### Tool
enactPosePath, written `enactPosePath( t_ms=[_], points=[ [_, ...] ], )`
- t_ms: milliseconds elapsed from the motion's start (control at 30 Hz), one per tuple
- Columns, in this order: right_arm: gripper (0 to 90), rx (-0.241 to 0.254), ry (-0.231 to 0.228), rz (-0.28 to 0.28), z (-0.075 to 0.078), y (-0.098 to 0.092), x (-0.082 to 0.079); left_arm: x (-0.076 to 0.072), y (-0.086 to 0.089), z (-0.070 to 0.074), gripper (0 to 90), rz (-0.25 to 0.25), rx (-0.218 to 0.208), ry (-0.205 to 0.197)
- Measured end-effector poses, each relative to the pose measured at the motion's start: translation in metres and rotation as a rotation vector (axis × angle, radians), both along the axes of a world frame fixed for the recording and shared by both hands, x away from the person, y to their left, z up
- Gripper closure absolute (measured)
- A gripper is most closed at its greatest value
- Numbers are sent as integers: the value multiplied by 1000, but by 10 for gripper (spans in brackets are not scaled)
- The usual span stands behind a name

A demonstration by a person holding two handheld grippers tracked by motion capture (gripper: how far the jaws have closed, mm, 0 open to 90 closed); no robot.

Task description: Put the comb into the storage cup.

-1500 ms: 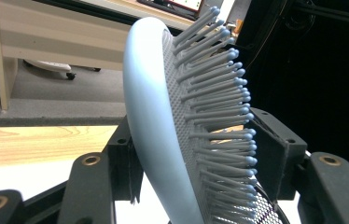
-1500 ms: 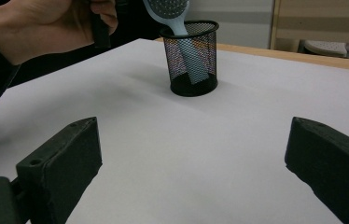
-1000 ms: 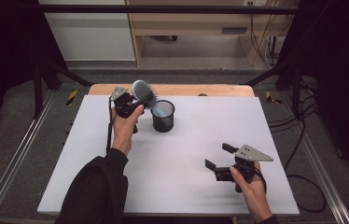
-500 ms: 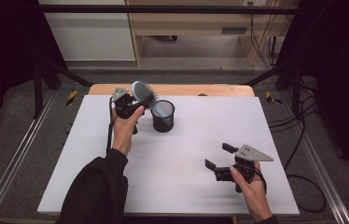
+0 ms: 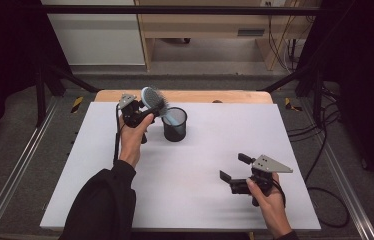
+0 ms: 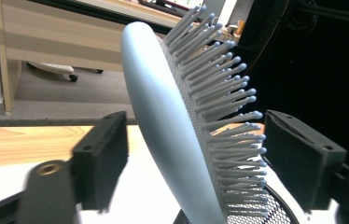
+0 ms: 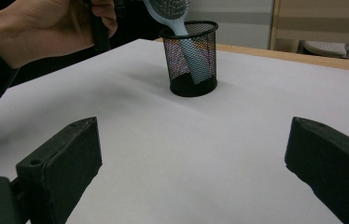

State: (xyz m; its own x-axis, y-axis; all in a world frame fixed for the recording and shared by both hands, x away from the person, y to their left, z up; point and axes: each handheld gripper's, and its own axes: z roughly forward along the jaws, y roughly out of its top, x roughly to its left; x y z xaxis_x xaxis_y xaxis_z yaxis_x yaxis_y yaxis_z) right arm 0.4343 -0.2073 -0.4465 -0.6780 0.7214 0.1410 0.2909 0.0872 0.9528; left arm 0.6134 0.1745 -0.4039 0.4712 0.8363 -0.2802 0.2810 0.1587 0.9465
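Releasing is shown at the left claw: its jaws have just been opening and now stand apart on either side of the pale blue hairbrush, neither pad seen pressing it in the left gripper view, where gaps are visible at the brush back and at the bristle tips. The hairbrush is seen leaning, its handle lodged in the black mesh cup and its bristled head projecting above the rim toward the left claw. The cup is placed on the white counter near its far edge. The right claw is held wide open and empty, low over the near right of the counter, well apart from the cup. Risk is judged to lie in the withdrawal: bristles could be snagged by a pad, so that the top-heavy brush is dragged sideways and the light cup is tipped or slid. A slanted retreat would be the likely cause
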Motion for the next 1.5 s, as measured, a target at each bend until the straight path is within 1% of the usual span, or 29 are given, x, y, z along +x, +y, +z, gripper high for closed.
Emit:
enactPosePath(
  t_ms=[133, 300, 467, 600, 900, 1000, 1133, 1200, 1333, 1500],
  points=[
    [41, -1, -4, -1, 0, 0, -1, -1, -1, 1, 158, 4, 15, -5],
    [41, -2, 0, -1, 0, 0, -1, -1, 0, 2, 118, 13, 17, -18],
    [41, 0, -2, -2, 0, 0, 0, 0, 0, 1, 54, 39, 31, -7],
    [41, 0, -2, -1, 0, 0, 0, -1, -2, 1, 47, 33, 29, -11],
    [41, 1, -4, -3, 0, -1, 0, -4, -4, 4, 41, 22, 51, -23],
    [41, 1, -4, -4, 0, -1, 0, -5, -4, 3, 42, 17, 59, -19],
    [41, 1, -4, -6, 0, -1, 0, -7, -3, 3, 42, 21, 59, -7],
    [41, 0, -5, -5, 1, -1, 0, -9, -2, 2, 42, 21, 62, -6],
    [41, -5, -4, -1, 0, 0, 0, -12, -1, -1, 42, 17, 87, -9],
    [41, -5, -5, -4, 0, 0, 0, -13, 0, -2, 42, 18, 94, -8]
  ],
)
